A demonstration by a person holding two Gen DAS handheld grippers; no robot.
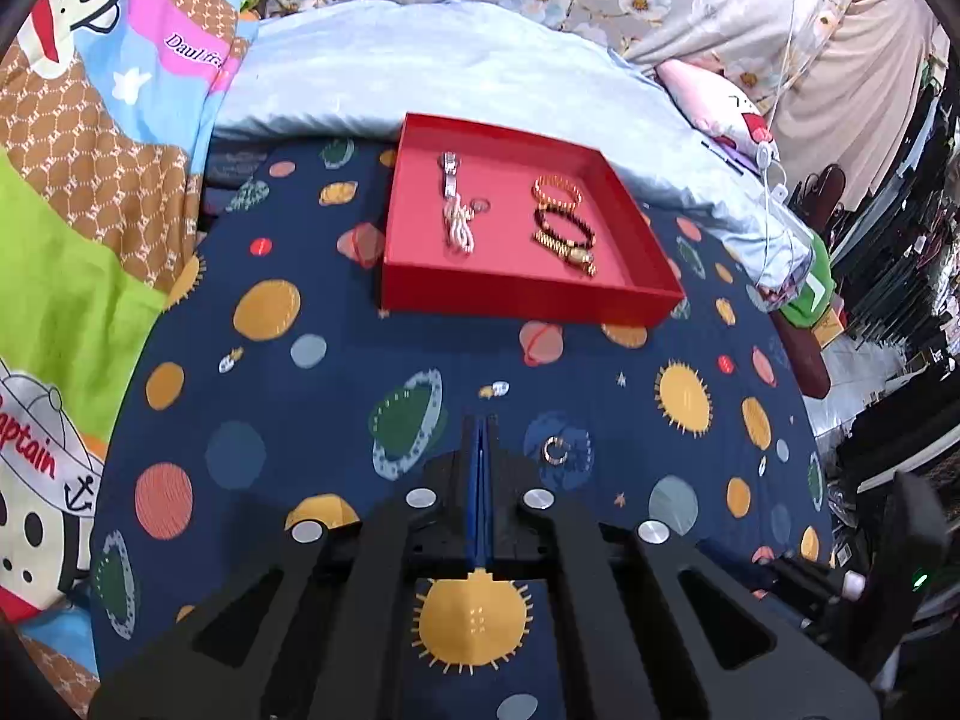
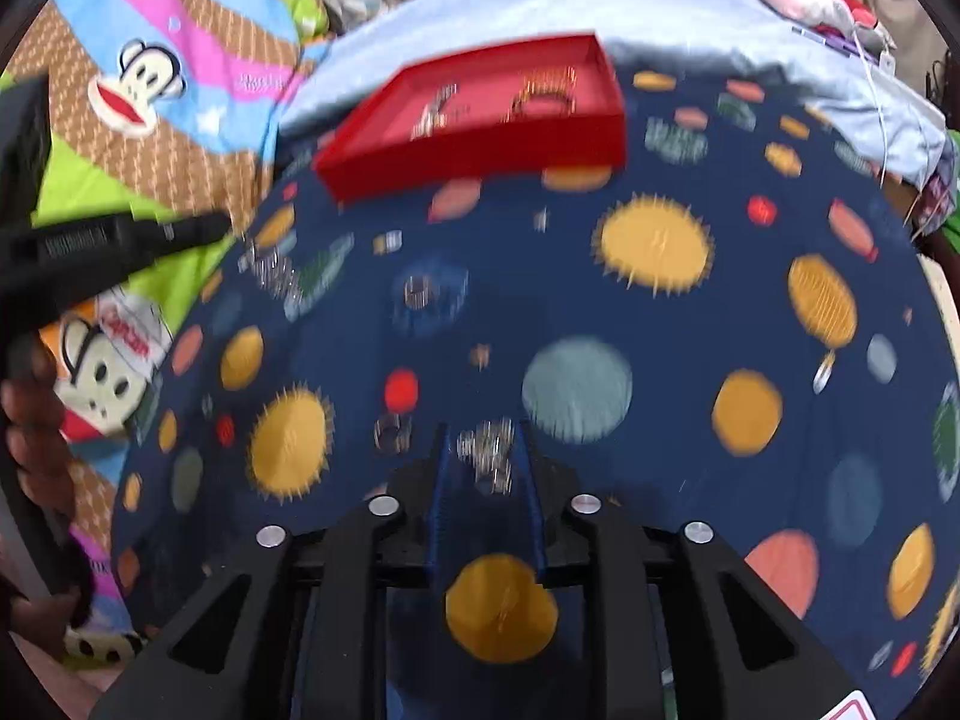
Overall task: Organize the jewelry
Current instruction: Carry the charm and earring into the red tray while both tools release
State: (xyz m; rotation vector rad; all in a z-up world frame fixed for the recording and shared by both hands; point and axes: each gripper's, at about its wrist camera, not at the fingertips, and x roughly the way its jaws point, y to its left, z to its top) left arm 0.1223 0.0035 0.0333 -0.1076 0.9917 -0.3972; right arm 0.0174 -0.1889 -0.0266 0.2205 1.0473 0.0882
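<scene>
A red tray [image 1: 528,294] lies on the navy planet-print cloth and holds a silver watch [image 1: 450,171], a white bracelet [image 1: 459,228], an orange bead bracelet [image 1: 558,192], a dark bead bracelet [image 1: 564,222] and a gold watch [image 1: 570,252]. A small ring [image 1: 555,450] rests on the cloth just right of my left gripper [image 1: 480,426], which is shut and empty. The right wrist view is blurred: my right gripper [image 2: 486,450] hovers low with its jaws apart, and a small silvery piece [image 2: 489,456] lies between them without touching the pads. Nearby lie a ring [image 2: 393,432], another ring [image 2: 418,291] and a silver chain [image 2: 273,273].
The red tray [image 2: 474,144] sits far ahead of the right gripper. My left gripper [image 2: 210,225] reaches in from the left, with a hand [image 2: 30,420] below it. Cartoon-print bedding [image 1: 90,180] borders the cloth on the left, a pale blue quilt [image 1: 420,60] behind.
</scene>
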